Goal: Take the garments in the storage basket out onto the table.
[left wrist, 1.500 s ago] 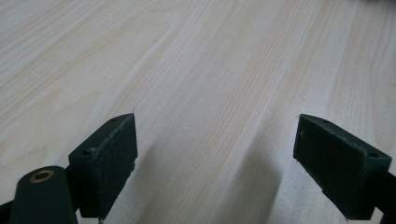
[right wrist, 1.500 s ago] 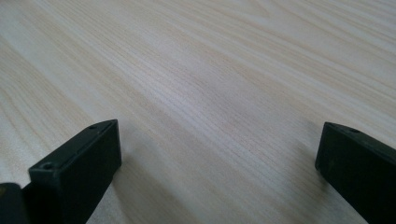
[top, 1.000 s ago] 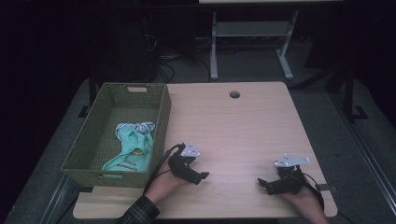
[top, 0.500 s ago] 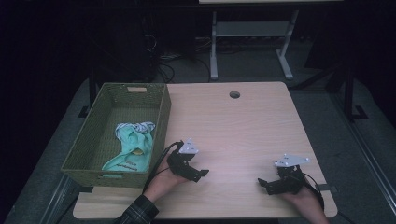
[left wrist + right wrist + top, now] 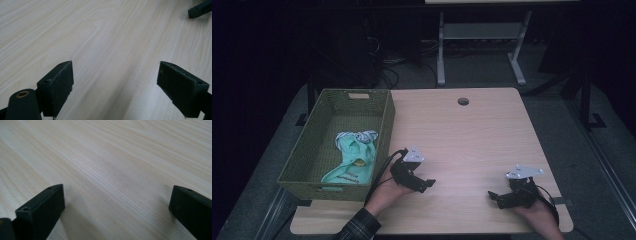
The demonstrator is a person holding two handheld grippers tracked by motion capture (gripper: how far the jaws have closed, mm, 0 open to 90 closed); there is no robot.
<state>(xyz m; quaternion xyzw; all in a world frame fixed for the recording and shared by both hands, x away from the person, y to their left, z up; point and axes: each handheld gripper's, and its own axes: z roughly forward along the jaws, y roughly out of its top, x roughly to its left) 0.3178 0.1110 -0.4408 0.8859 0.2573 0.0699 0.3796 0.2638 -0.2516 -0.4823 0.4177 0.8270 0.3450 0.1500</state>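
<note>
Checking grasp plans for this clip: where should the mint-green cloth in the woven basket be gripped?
Probably the raised, bunched folds near the middle of the mint-green cloth, from straight above with the left gripper, since the olive woven basket's tall walls block side approaches.

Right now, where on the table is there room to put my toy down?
Plenty of bare table lies between the green basket and the right edge, up to the round hole. There is a smaller patch between the left gripper and right gripper, both open. The basket's near half is crowded with mint green cloth; its far half looks bare.
</note>
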